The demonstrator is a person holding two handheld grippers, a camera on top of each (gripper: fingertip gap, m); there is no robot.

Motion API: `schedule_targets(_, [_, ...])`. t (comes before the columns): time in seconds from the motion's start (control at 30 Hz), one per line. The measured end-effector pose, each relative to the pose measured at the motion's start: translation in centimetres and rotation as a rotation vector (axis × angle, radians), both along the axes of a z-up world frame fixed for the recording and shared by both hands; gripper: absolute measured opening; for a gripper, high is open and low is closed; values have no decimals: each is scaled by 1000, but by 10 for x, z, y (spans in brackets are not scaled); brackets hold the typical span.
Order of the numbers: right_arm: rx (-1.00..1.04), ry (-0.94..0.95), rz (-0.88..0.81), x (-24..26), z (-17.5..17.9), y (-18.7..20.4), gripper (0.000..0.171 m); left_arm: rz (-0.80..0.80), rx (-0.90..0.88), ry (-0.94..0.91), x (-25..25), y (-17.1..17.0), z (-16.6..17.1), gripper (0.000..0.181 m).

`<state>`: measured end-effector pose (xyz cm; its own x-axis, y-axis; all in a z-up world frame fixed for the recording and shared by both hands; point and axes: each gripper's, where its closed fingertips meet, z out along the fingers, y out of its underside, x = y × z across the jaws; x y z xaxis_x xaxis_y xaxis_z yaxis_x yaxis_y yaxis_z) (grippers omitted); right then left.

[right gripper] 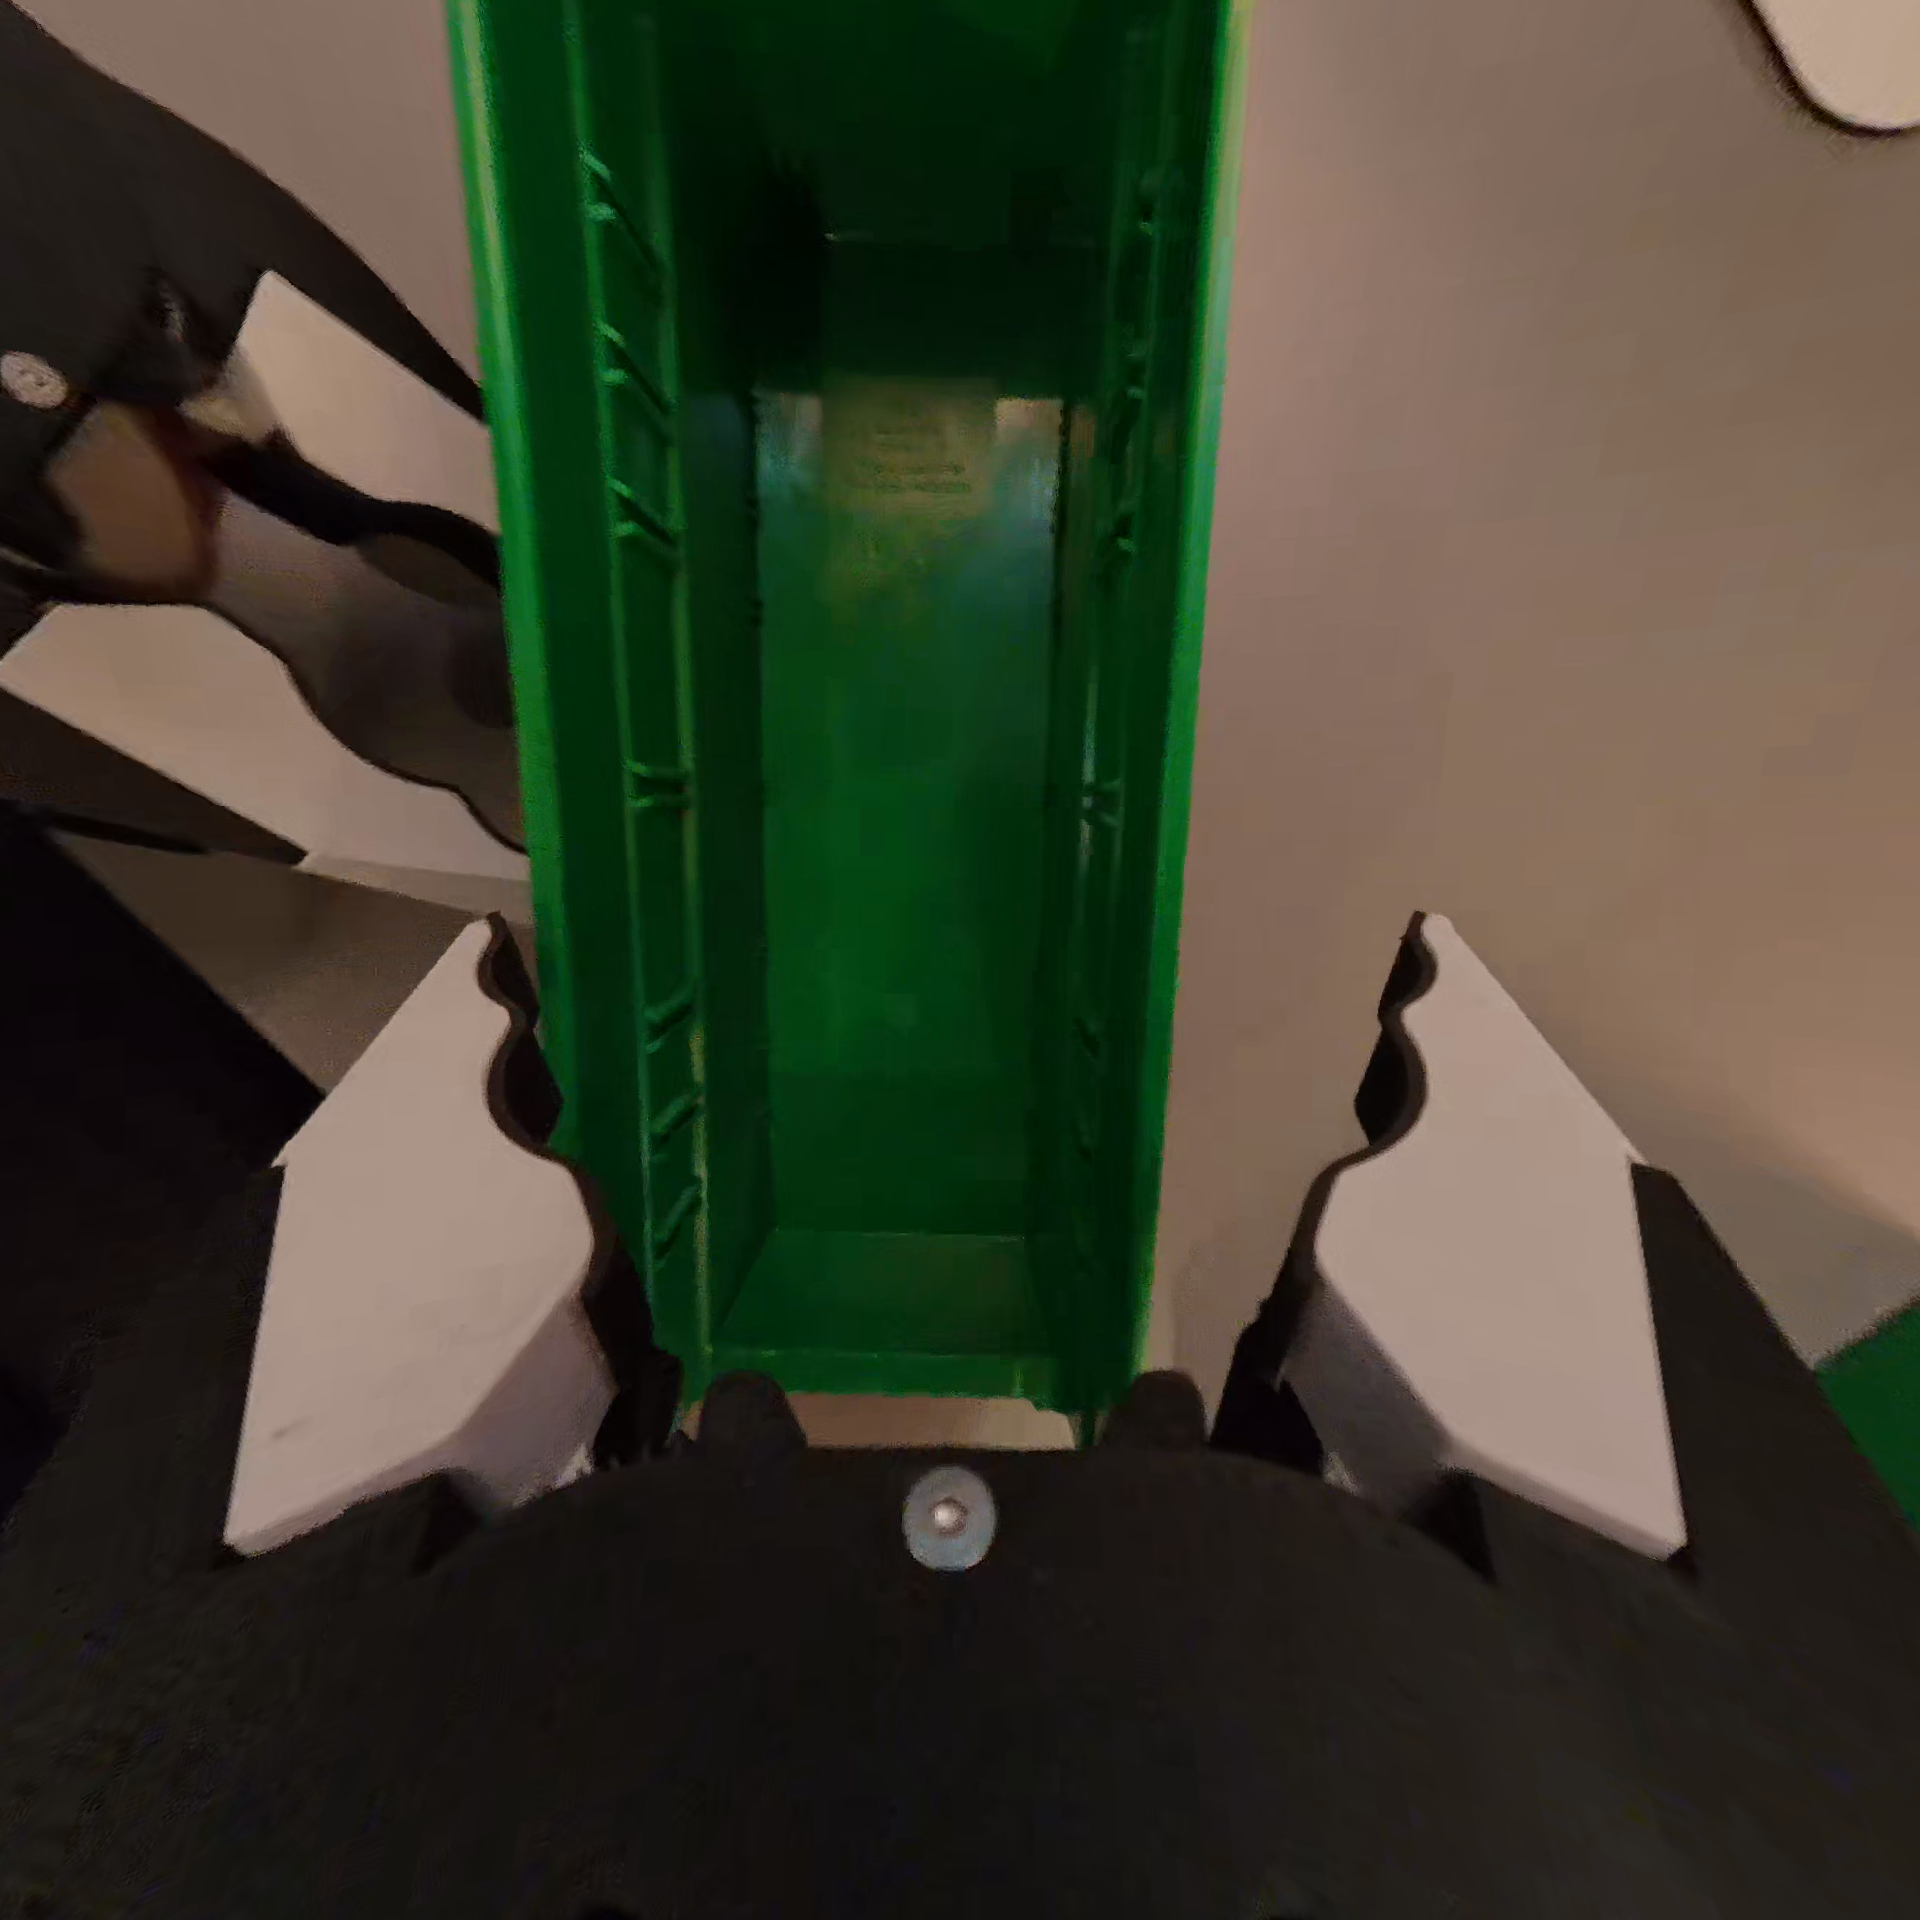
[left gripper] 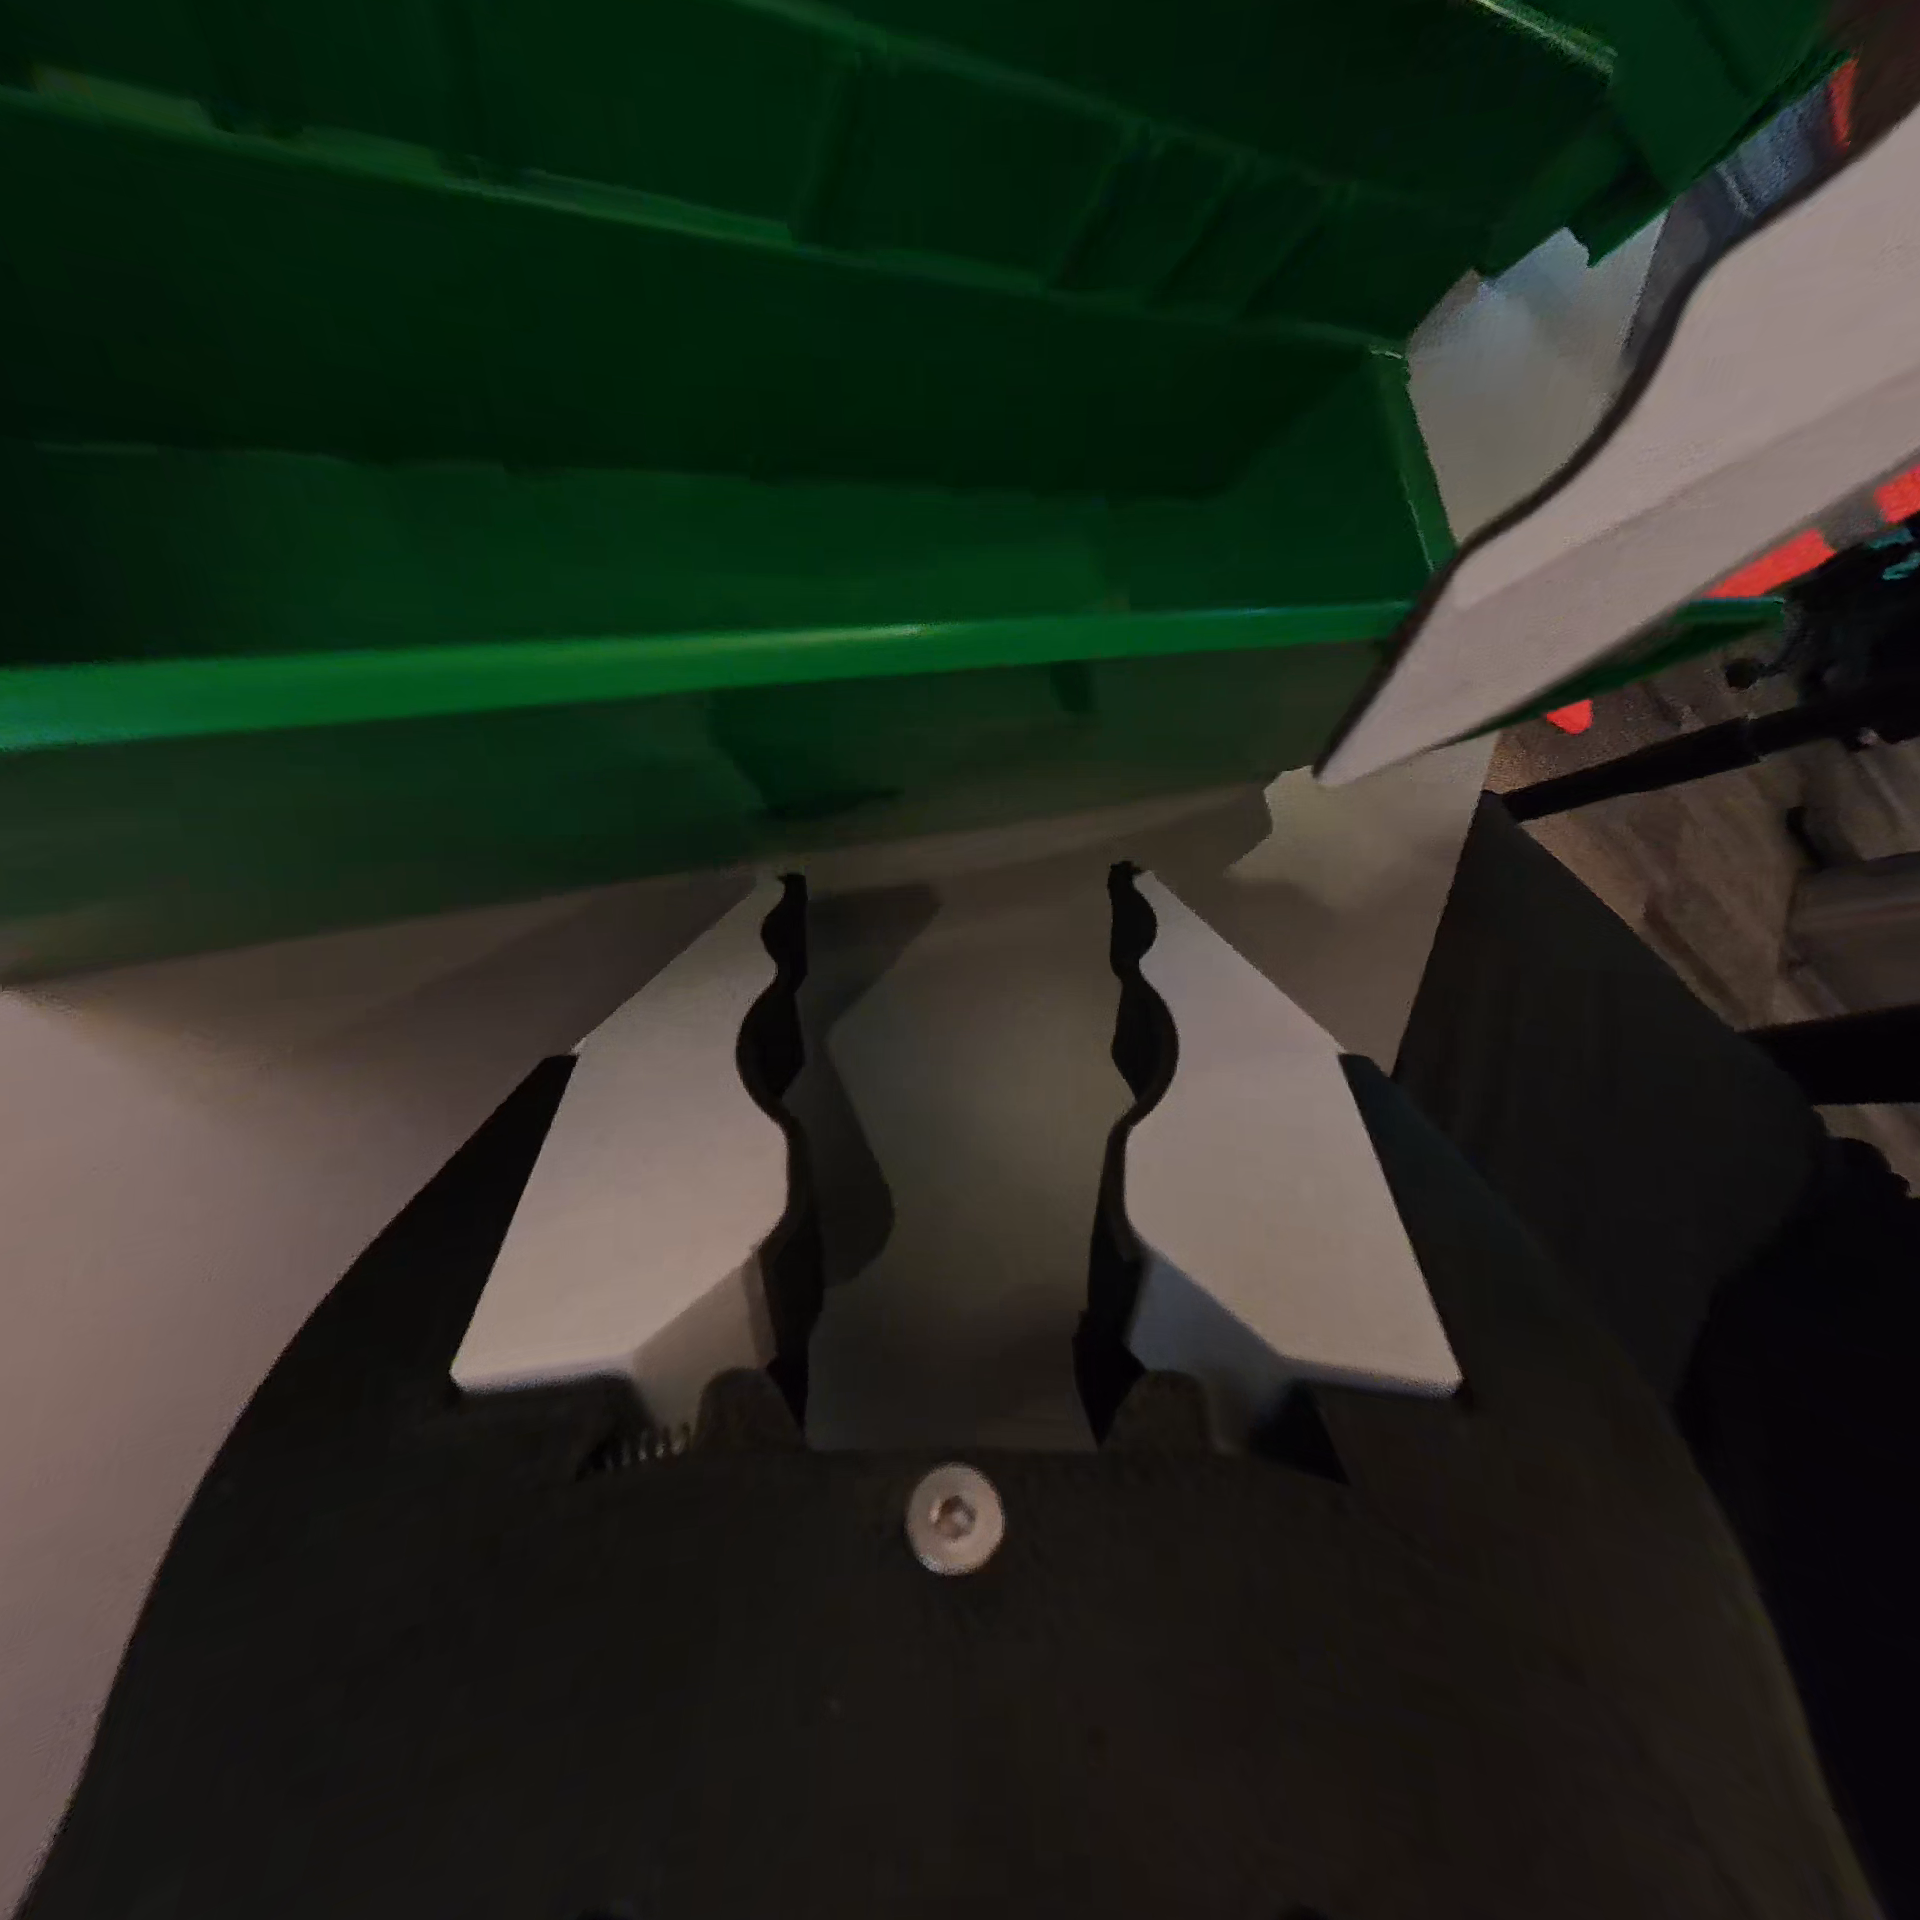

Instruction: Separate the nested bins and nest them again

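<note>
Long green bins sit nested on a white table. In the right wrist view I look down into the inner bin, with double walls showing on its left. My right gripper is open and straddles the near end. Its left finger touches the bin's outer wall; the right finger stands apart from it. In the left wrist view the bins' side shows stepped rims. My left gripper is open and empty, tips at the base of that side wall. It also shows in the right wrist view.
The right gripper's finger crosses the upper right of the left wrist view. The table edge and a dark floor lie to the right there. A white dark-rimmed object sits at the far right, and a green patch at the right edge.
</note>
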<state>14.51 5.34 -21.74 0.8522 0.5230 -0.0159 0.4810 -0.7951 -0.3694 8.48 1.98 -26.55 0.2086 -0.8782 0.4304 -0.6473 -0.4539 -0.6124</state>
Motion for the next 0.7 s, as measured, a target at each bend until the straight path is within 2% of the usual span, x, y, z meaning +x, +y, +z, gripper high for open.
schedule_targets(0.2, [-76, 29, 57, -19, -18, -4, 153, 50, -11, -25, -11, 18, 5, 56])
schedule_targets(0.3, [-87, -28, 65, -19, -25, -4, 148, 56, -17, -26, -12, 20, 4, 56])
schedule_targets(0.37, [-88, -39, 62, -18, -24, -3, 137, 56, -16, -23, -13, 20, 3, 56])
schedule_targets(0.47, [-90, 70, 56, -25, -13, -1, 112, 56, -21, -28, -13, 20, 4, 56])
schedule_targets(0.63, [-90, 62, 65, -18, -12, -4, 114, 62, -22, -32, -15, 23, 5, 55])
schedule_targets(0.7, [-83, 47, 79, -17, -13, -6, 122, 61, -24, -30, -15, 23, 4, 55])
